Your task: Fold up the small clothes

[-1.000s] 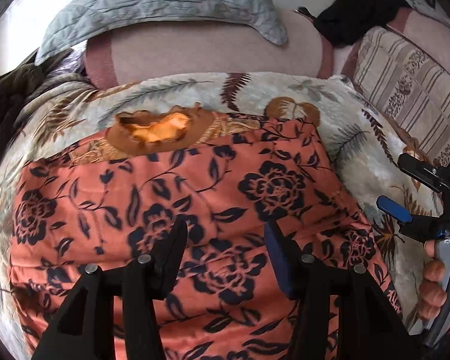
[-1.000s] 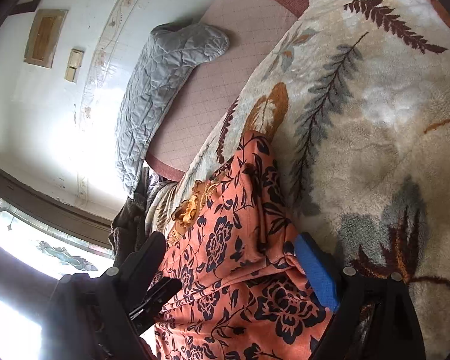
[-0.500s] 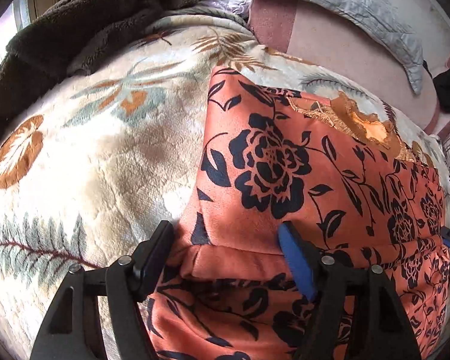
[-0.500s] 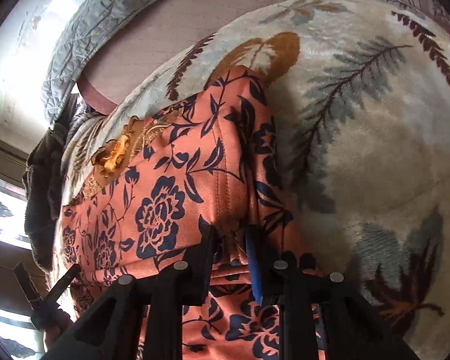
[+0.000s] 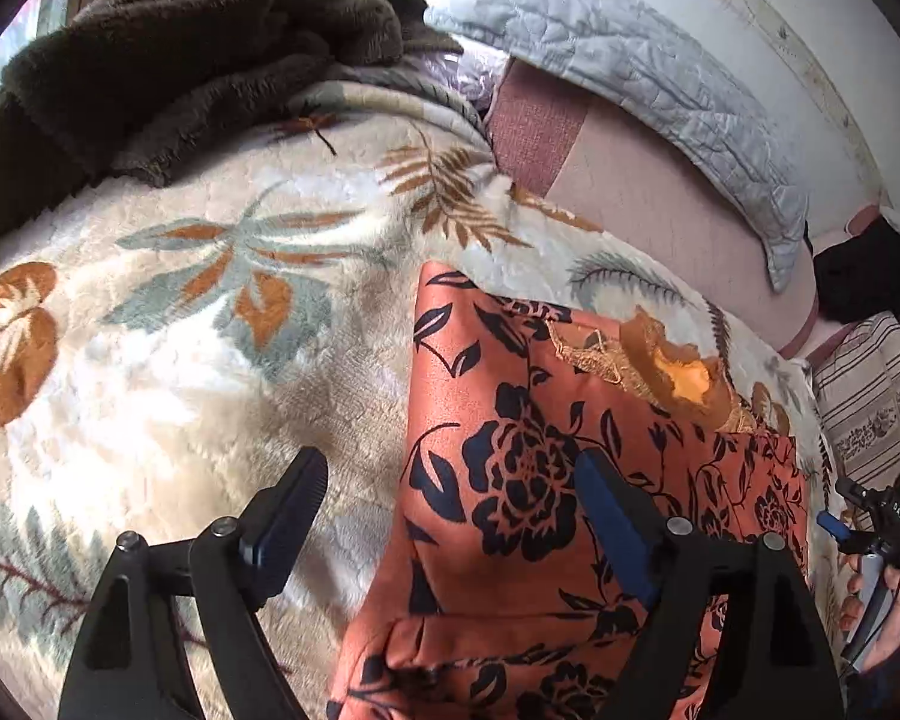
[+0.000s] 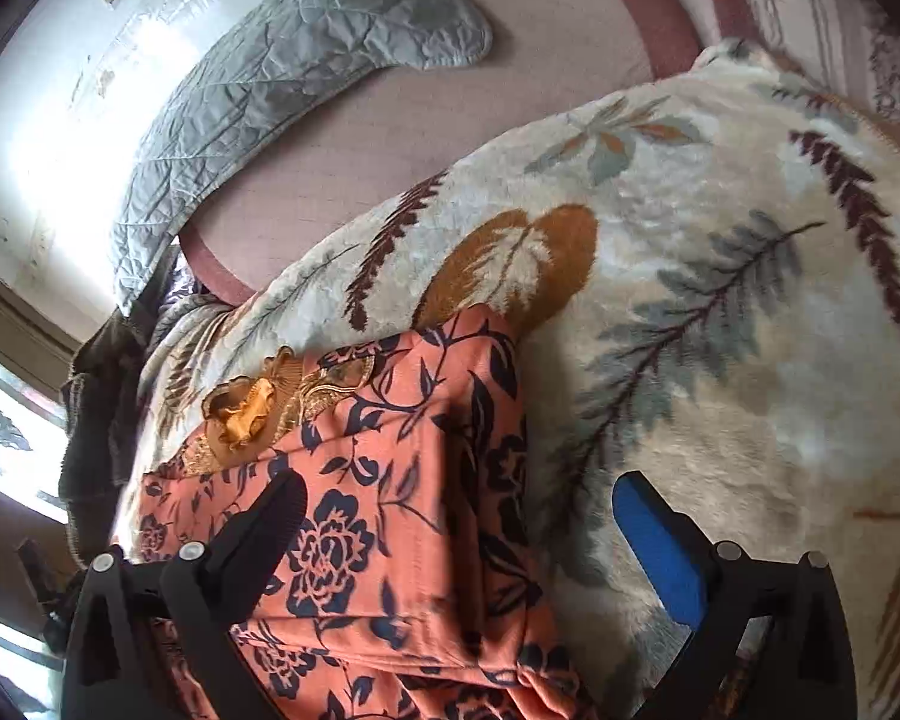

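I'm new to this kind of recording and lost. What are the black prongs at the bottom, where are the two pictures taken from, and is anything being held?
The prongs are two-finger grippers, one in each of a person's hands, each with a camera looking along its fingers. One picture comes from the left gripper, the other from the right gripper. An orange flowered garment lies partly folded on a leaf-patterned blanket; a grey quilted pillow lies behind. Both sets of jaws are opening, straddling the garment's edges, pads off the cloth. Nothing is held.
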Demonstrator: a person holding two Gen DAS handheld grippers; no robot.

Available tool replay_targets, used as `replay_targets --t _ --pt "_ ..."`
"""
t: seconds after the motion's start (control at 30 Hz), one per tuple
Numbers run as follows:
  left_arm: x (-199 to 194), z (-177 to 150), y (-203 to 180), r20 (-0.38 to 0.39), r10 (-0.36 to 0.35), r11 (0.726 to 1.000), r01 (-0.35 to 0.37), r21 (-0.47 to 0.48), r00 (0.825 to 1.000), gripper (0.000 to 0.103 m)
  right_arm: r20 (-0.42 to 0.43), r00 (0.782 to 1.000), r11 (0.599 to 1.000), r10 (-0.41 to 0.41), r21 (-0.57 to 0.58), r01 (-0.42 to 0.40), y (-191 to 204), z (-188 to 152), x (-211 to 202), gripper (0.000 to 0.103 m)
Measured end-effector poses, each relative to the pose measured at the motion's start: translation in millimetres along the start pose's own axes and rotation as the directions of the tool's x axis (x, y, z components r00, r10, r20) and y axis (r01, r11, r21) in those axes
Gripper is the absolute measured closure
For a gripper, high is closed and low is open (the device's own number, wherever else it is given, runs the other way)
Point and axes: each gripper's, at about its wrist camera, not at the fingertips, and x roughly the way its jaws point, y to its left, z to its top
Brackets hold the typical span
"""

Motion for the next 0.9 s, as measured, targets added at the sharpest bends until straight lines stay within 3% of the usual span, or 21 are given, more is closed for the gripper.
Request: replay_targets --t 0.07,0.1,0.13,0.17,0.2,0.23,0.37,0.4,0.43,0.47,0.5,0.57,0.6,0.63,0.7,0.77,0.8,0.83,0.87,0.9 --pt "24.6 3.2 -2.2 -0.073 0.023 0.999 -0.02 0.032 0.997 0.02 -0.07 0.997 1.0 0.026 0.01 -0.026 -0.4 5.2 22.0 0.0" --pt "27.7 3.8 -8.0 -0.053 0.045 0.996 -0.04 0.082 0.998 0.028 -0.112 0.993 0.999 0.027 -0.015 -0.029 1.9 5.6 35.1 0.005" --pt "31.1 4.7 -15.1 -0.06 0.064 0.99 -0.056 0.129 0.996 0.042 -0.157 0.987 0.999 0.015 -0.043 -0.022 4.7 4.6 47.5 0.03" --pt "33.7 6.4 -20.8 -0.094 0.025 0.989 -0.01 0.151 0.995 0.08 -0.186 0.982 0.996 -0.033 -0.088 0.017 10.3 3.8 56.0 0.044" --pt "31.0 9.0 -24.0 -0.101 0.012 0.99 0.003 0.141 0.995 0.082 -0.18 0.982 0.991 -0.064 -0.128 0.041 17.1 3.8 57.6 0.078" --pt "24.8 11.2 -29.2 -0.072 0.023 0.988 -0.012 0.156 0.997 0.087 -0.181 0.982 0.989 -0.06 -0.144 0.034 24.7 6.1 54.3 0.087" --pt "1.8 16.7 -48.6 0.061 0.02 0.972 -0.034 0.235 0.998 0.089 0.025 0.989 0.938 -0.146 -0.316 0.147 61.9 10.2 9.2 0.089" --pt "10.6 14.5 -48.7 0.054 0.036 0.966 -0.049 0.254 0.998 0.089 0.037 0.987 0.937 -0.157 -0.309 0.161 58.5 10.5 10.8 0.089" --pt "29.5 11.7 -43.9 -0.002 0.067 0.964 -0.065 0.258 0.998 0.088 0.006 0.982 0.944 -0.186 -0.277 0.181 47.1 11.6 24.9 0.088" --pt "45.7 7.4 -35.4 -0.055 0.084 0.969 -0.068 0.236 0.995 0.081 -0.061 0.976 0.954 -0.208 -0.235 0.189 30.1 9.0 46.0 0.087" --pt "46.5 5.7 -30.2 -0.035 0.079 0.973 -0.069 0.221 0.996 0.076 -0.132 0.972 0.968 -0.194 -0.185 0.168 14.0 7.4 61.0 0.076" --pt "34.4 9.1 -33.2 -0.03 0.094 0.972 -0.086 0.217 0.995 0.072 -0.091 0.991 0.991 -0.098 -0.096 0.089 -0.5 10.2 47.9 0.066" --pt "24.6 12.2 -36.9 -0.001 0.096 0.968 -0.093 0.234 0.995 0.072 -0.065 0.996 0.997 -0.055 -0.062 0.051 -4.0 13.8 37.5 0.036" --pt "14.2 14.8 -40.4 0.042 0.092 0.962 -0.099 0.255 0.995 0.071 -0.028 0.999 0.999 -0.017 -0.049 0.016 -5.2 17.8 26.0 0.022" --pt "-0.1 22.9 -43.2 0.104 0.071 0.96 -0.096 0.265 0.992 0.05 0.018 1.0 0.999 0.021 -0.033 -0.021 -6.7 28.0 11.6 0.022" --pt "5.8 29.3 -40.5 0.096 0.052 0.966 -0.075 0.247 0.994 0.045 -0.013 0.999 0.999 0.048 -0.007 -0.048 -9.9 37.0 19.5 0.022" --pt "21.5 29.9 -36.7 0.048 0.08 0.966 -0.089 0.242 0.996 0.053 -0.061 0.997 0.999 0.041 -0.003 -0.041 -10.4 37.2 33.7 0.024" --pt "44.7 27.5 -30.3 -0.032 0.124 0.964 -0.113 0.241 0.992 0.068 -0.138 0.99 1.0 0.008 -0.021 -0.011 -12.0 34.6 53.7 0.047" --pt "59.3 25.4 -20.0 -0.089 0.098 0.977 -0.079 0.196 0.991 0.072 -0.179 0.981 0.996 -0.081 -0.053 0.072 -11.8 33.8 71.6 0.059" --pt "53.6 27.9 -15.8 -0.066 0.066 0.987 -0.056 0.153 0.996 0.072 -0.16 0.984 0.996 -0.081 -0.033 0.077 -12.3 35.4 69.9 0.062"
